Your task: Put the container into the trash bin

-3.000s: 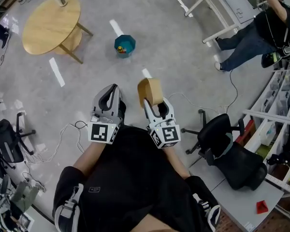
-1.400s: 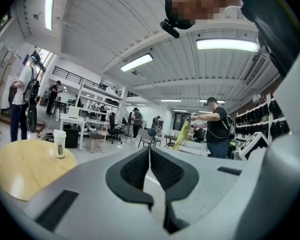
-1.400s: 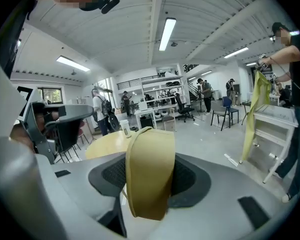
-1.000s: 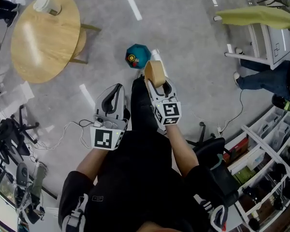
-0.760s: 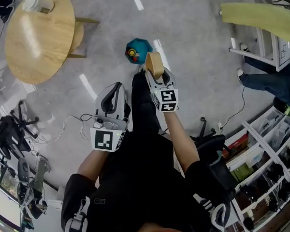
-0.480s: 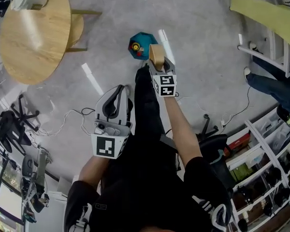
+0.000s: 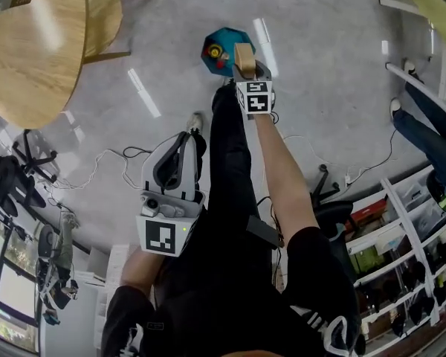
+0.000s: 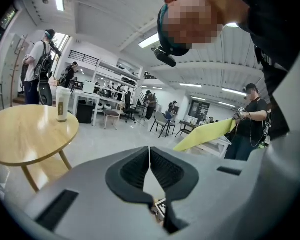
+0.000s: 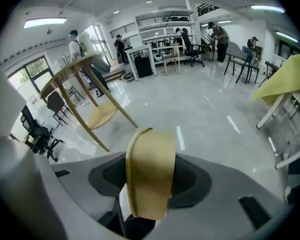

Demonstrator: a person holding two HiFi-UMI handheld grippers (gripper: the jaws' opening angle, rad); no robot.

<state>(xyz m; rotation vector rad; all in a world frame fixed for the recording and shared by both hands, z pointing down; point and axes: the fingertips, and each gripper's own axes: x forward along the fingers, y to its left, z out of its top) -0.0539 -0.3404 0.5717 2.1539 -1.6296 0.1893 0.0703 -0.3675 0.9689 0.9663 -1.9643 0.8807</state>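
near the bin (image 7: 224, 35), round table (image 7: 30, 50), cables (image 7: 104, 163)

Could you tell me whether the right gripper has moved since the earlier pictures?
Yes. The right gripper, holding the container, has travelled toward the trash bin and now overlaps its edge.

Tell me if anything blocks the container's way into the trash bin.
Nothing visible does. The right gripper holds the container right at the edge of the open trash bin; only small litter lies inside.
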